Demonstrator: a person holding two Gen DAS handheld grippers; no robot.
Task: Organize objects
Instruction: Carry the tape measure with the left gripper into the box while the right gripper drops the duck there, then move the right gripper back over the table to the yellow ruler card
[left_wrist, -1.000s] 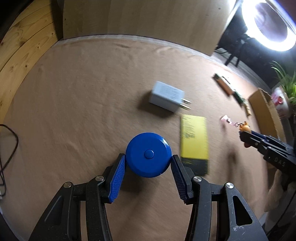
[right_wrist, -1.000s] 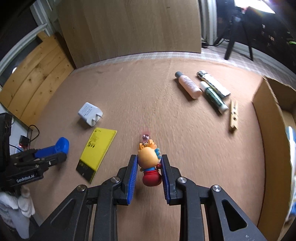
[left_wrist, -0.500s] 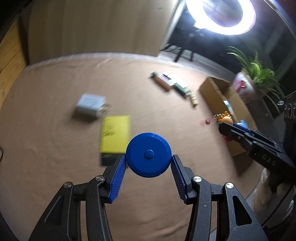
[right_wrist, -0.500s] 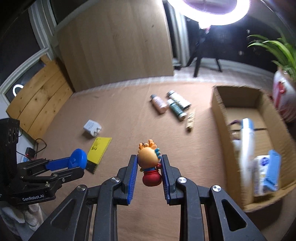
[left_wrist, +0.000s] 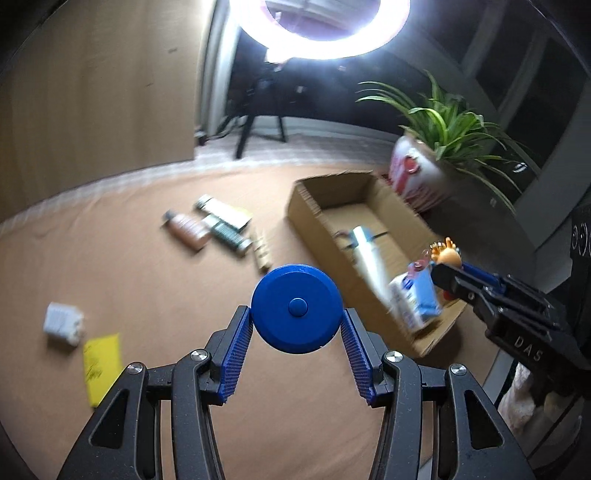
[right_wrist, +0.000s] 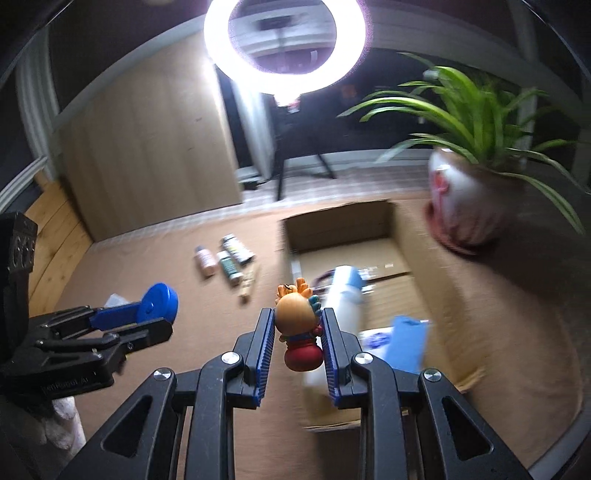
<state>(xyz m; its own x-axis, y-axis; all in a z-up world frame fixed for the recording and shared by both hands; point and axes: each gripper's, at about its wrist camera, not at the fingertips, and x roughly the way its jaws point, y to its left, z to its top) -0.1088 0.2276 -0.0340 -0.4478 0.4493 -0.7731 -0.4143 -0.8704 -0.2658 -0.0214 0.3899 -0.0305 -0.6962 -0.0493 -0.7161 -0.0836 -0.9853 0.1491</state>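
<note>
The left gripper (left_wrist: 296, 328) pinches a smooth, likely slippery blue disc (left_wrist: 296, 308) by its rim, while the right gripper (right_wrist: 297, 334) clamps a light toy figure (right_wrist: 300, 328) at the body.

place: room at home | signs: green leafy plant in a white and red pot (right_wrist: 461, 206); big round ring light (right_wrist: 284, 44); brown carpet floor (left_wrist: 129, 266)

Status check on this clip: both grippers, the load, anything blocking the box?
Left gripper shut on blue round case. Right gripper shut on toy figurine. Both in the air near cardboard box, already part filled. Path looks clear.
</note>
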